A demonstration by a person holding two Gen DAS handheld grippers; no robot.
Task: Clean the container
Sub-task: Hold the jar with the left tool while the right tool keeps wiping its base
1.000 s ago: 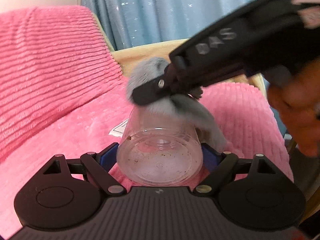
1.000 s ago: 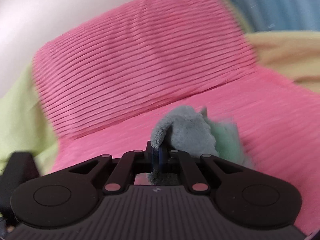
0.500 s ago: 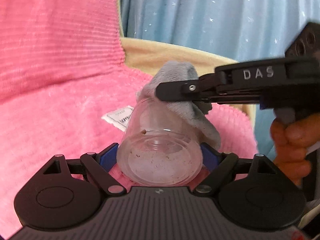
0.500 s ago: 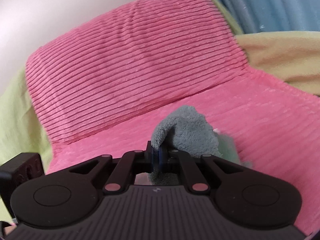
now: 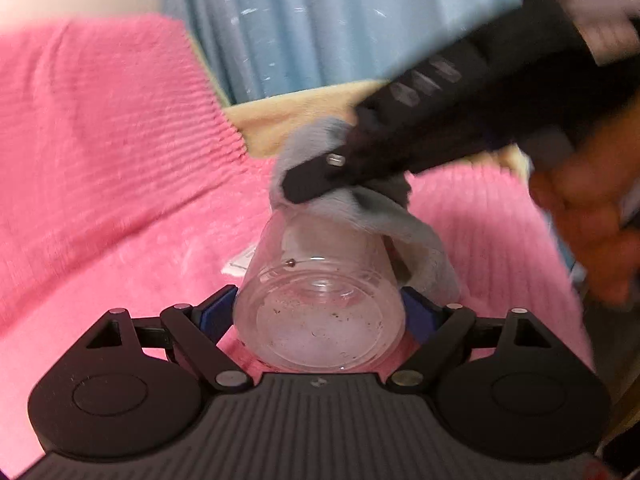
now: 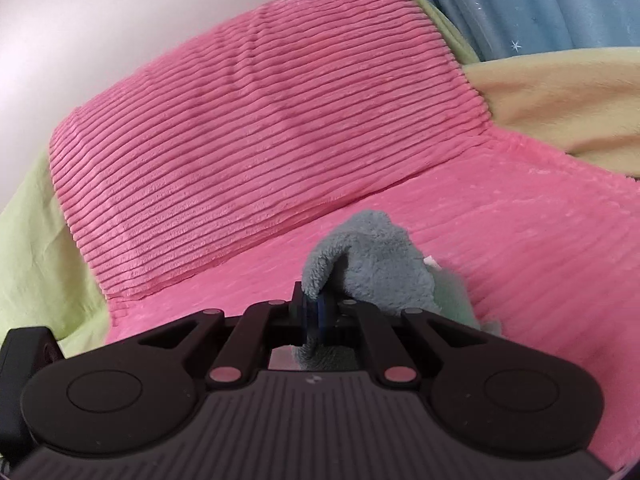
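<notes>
While the left claw (image 5: 320, 314) pinched a clear, round plastic container (image 5: 320, 304) between its blue-padded fingers (image 5: 216, 314), the container lay on its side with its base turned toward the left wrist camera and its open mouth pointing away. The two fingers stood apart only as far as the container's width and pressed on its sides. Dark specks clung to the inside of the base, and one small brown crumb (image 5: 291, 263) sat on the wall further in. The right claw (image 5: 308, 184) came in from the upper right at the container's mouth, its fingers closed tight on a fluffy grey cloth (image 5: 400, 220). That cloth met the rim of the mouth and hung down over the container's right side. In the right wrist view the same claw (image 6: 318, 312) showed its blue pads pressed together with the grey cloth (image 6: 372, 264) bunched up and spilling out above them. A person's hand (image 5: 588, 232) gripped the right tool's handle at the right edge, blurred. Beneath everything lay a pink ribbed plush blanket (image 5: 120, 240), with a pink ribbed pillow (image 6: 260, 120) behind it, a pale yellow cover (image 6: 560, 100) beside that, and a blue star-print curtain (image 5: 320, 20) at the back.
</notes>
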